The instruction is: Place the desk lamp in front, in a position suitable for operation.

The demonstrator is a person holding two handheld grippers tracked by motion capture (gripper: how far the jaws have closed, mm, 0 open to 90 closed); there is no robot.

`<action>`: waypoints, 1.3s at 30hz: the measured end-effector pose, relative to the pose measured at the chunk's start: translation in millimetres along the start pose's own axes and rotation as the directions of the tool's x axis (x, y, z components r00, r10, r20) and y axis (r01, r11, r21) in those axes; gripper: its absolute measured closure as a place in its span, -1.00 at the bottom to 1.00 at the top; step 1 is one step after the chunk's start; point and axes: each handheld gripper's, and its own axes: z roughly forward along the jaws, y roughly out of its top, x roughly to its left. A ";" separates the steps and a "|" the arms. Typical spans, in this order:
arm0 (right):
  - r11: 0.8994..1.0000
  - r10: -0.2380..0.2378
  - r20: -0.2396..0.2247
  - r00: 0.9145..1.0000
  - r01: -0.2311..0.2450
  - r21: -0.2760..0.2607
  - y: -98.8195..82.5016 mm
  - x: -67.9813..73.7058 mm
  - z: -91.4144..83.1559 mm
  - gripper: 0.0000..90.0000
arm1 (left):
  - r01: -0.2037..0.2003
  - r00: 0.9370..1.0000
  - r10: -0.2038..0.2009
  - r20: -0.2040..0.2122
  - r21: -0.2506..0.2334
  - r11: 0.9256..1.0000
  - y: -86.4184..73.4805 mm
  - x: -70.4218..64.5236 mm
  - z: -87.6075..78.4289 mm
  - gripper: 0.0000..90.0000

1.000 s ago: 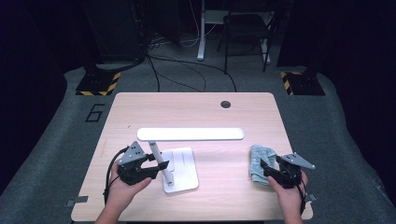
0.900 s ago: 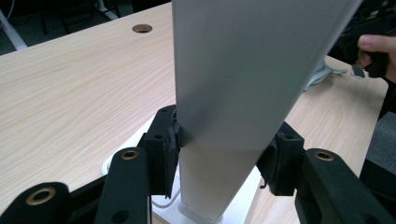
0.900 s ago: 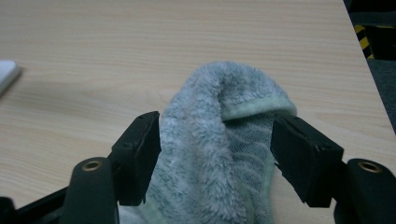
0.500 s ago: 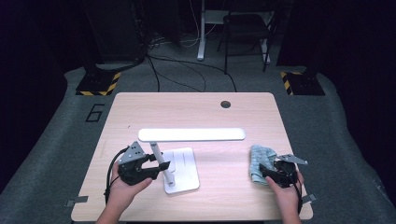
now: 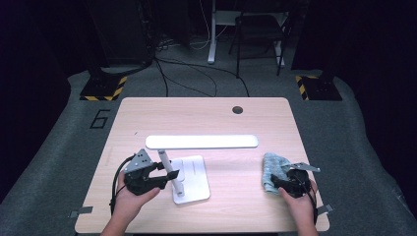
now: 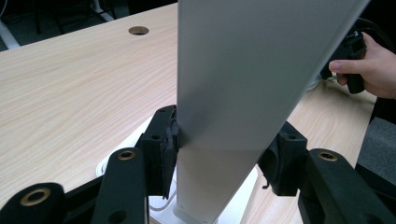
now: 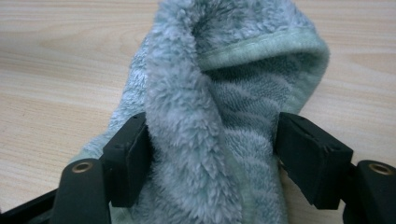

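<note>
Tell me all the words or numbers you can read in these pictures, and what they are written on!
"6": a big dark number on the grey floor mat, left of the table.
No words or numbers can be read on the white lamp, the fluffy cloth or the table.
The yellow and black stripes on the stand feet at the back are only warning stripes, not writing.

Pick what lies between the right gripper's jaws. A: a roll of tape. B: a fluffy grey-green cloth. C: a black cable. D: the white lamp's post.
B: the right gripper view shows the cloth bunched between the right gripper and its two black jaws, lying on the wooden table.
</note>
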 end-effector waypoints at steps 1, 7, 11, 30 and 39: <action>1.000 -0.004 -0.002 1.000 0.004 0.001 0.1 -0.3 0.0 -0.33 | -0.001 1.000 0.001 0.002 -0.001 1.000 0.1 0.3 0.0 0.16; 0.999 -0.044 0.001 0.999 0.044 0.002 0.5 3.7 -1.6 -0.11 | -0.003 1.000 0.003 0.001 -0.003 1.000 0.1 0.7 0.0 0.15; 0.997 -0.083 0.000 0.997 0.083 0.001 1.1 8.6 -2.4 0.07 | -0.002 1.000 0.002 0.001 -0.005 1.000 0.0 0.6 0.2 0.15; 0.988 -0.113 -0.063 0.992 0.105 -0.117 2.0 19.8 -9.8 0.39 | 0.000 1.000 0.000 0.010 -0.018 1.000 -0.8 1.3 0.0 0.15; 0.967 -0.143 -0.115 0.983 0.114 -0.229 3.6 37.1 -25.2 0.38 | -0.002 1.000 0.002 0.006 -0.027 1.000 -0.3 -0.2 1.7 0.16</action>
